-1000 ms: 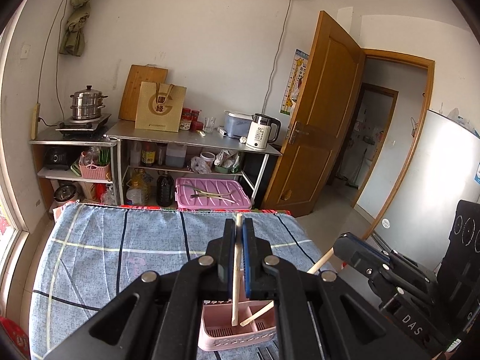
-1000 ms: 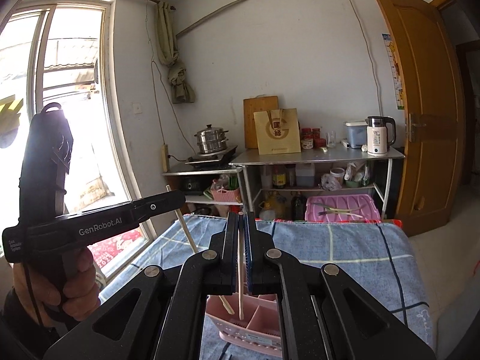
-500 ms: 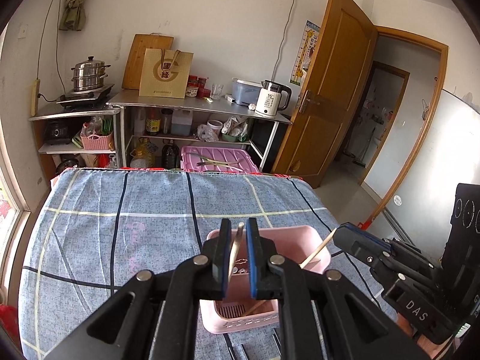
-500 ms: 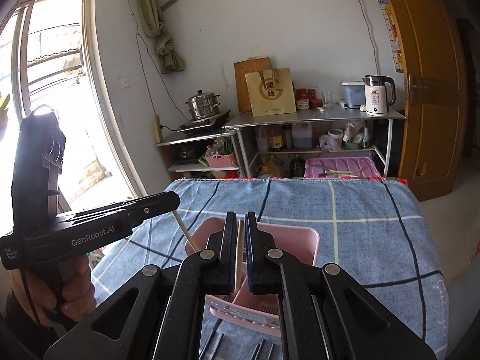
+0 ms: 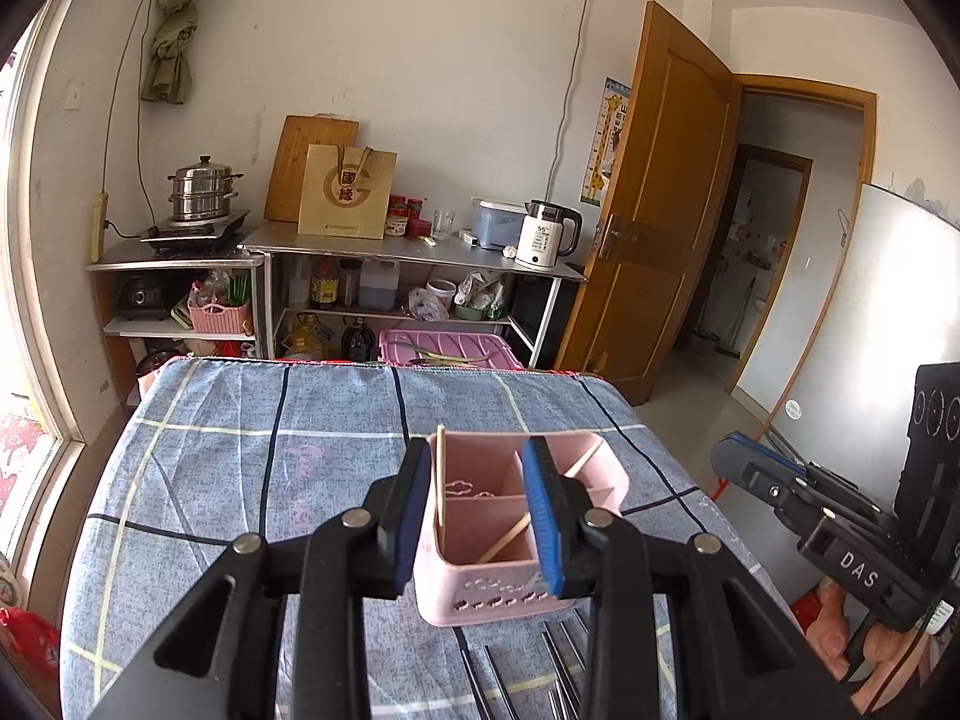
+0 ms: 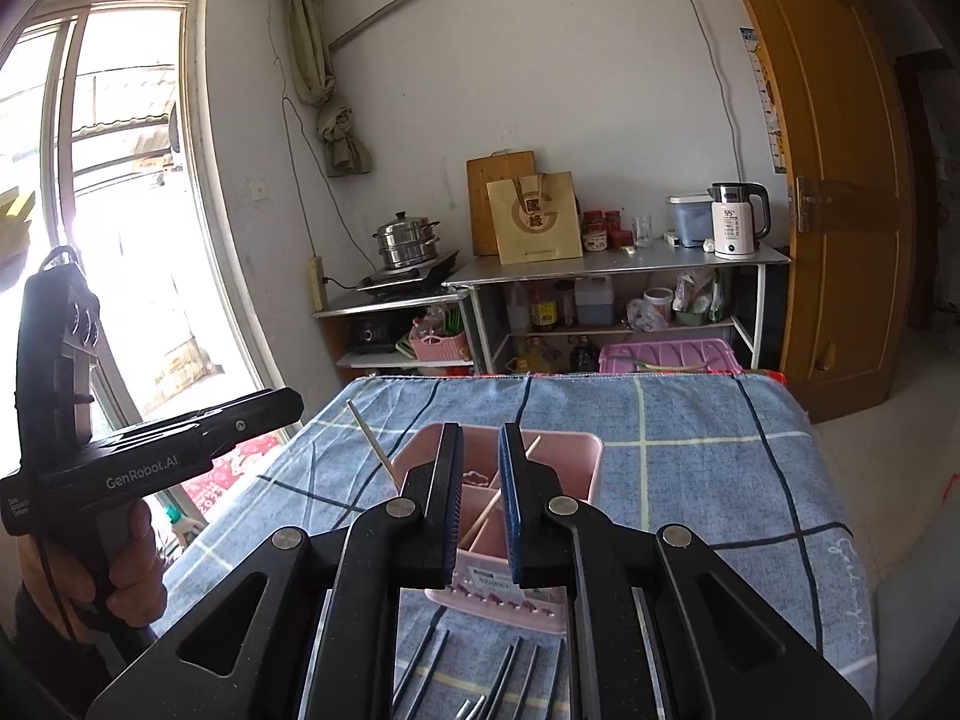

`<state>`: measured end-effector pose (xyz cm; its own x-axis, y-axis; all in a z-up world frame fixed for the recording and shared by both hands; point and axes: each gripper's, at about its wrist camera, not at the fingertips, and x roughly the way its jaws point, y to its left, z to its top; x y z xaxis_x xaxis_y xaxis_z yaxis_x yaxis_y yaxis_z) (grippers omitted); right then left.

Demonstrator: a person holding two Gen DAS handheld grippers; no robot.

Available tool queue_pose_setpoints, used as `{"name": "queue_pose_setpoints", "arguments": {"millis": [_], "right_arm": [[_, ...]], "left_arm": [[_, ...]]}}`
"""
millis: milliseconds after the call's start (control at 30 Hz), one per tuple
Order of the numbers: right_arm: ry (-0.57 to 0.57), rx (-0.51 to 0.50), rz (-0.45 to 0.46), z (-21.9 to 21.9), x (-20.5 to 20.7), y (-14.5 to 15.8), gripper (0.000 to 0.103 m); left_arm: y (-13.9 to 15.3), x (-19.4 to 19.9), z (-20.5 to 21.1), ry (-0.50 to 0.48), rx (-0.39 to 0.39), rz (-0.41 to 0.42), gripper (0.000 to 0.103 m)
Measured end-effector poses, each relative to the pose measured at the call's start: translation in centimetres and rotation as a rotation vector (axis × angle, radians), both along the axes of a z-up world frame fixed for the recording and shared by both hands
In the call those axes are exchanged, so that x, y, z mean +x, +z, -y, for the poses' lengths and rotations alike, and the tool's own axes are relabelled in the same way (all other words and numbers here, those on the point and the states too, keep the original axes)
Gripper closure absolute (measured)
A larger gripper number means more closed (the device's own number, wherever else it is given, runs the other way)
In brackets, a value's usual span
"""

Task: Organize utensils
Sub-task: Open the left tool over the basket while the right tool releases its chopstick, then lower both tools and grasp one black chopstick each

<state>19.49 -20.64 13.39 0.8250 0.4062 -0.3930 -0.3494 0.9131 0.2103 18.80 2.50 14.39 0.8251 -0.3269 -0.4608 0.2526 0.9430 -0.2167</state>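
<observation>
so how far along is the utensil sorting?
Done: two wooden chopsticks stand in the pink divided plastic caddy. In hand: nothing; left gripper and right gripper are both open above it. Left: the dark metal chopsticks lying on the blue checked cloth in front.

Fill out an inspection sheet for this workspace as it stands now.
Surface: table under a blue checked cloth.
Job's things: pink plastic divided caddy holding two wooden chopsticks, one upright at its left wall, one leaning across the compartments; dark metal chopsticks lie flat on the cloth in front of it.
Clutter: nothing seen on the table.
Grippers: left tool open, empty, above the caddy; right tool open, empty.
Cables: wire running down the wall to a power strip.
Surroundings: steel shelving with white kettle, steamer pot; open wooden door.
</observation>
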Motion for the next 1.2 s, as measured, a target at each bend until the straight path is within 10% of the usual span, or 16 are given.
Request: {"name": "queue_pose_setpoints", "arguments": {"millis": [433,1200], "right_arm": [[0.028,-0.033,-0.131,0.7,-4.2,-6.1,0.091],[0.037,-0.156,-0.401,-0.4,-0.3,-16.1,0.094]], "left_arm": [[-8.9,-5.7,0.6,-0.049,-0.008,-0.157,0.07],[-17.2,-1.5,5.0,-0.139,0.004,-0.421,0.082]]}}
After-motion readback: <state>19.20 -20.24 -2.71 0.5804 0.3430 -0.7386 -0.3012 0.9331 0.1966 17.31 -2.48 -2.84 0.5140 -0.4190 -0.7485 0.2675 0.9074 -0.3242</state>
